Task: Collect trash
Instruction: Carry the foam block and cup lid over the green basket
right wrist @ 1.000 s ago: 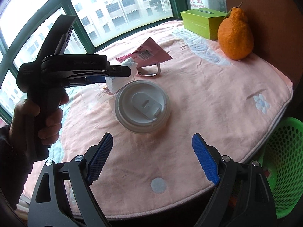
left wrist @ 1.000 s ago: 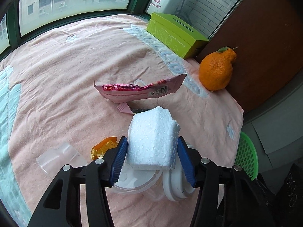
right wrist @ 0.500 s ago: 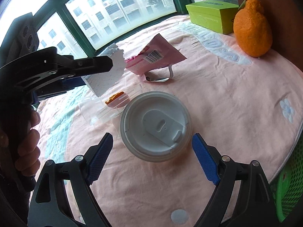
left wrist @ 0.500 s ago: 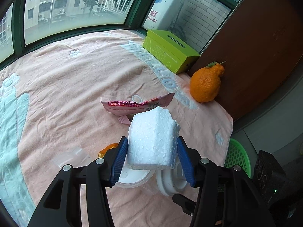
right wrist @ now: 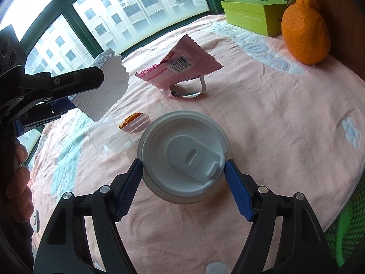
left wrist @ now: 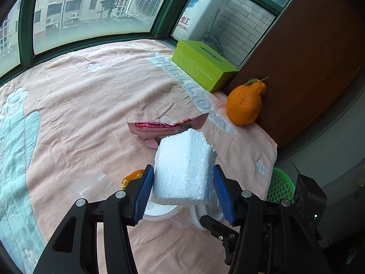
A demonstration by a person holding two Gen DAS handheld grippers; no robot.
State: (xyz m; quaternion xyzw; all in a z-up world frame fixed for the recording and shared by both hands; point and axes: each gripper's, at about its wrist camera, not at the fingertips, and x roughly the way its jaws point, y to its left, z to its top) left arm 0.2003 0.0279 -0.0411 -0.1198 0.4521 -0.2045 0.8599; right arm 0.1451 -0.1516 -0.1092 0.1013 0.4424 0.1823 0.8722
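Soft, overcast daylight pours in through the green-framed curved windows (left wrist: 95, 16) at the far side, blown out white at upper left. Shadows on the pink towelling tablecloth (right wrist: 273, 114) are faint. Edges bow and darken; focus stays sharp.

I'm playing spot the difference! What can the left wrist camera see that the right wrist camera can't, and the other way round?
Only the left wrist view shows the left gripper head-on, squeezing the white foam block from both sides. Only the right wrist view shows the whole cup lid between the right gripper fingers, plus the person's hand. Both show the pink snack wrapper, the bumpy orange, the green box, the green basket and the pink cloth.
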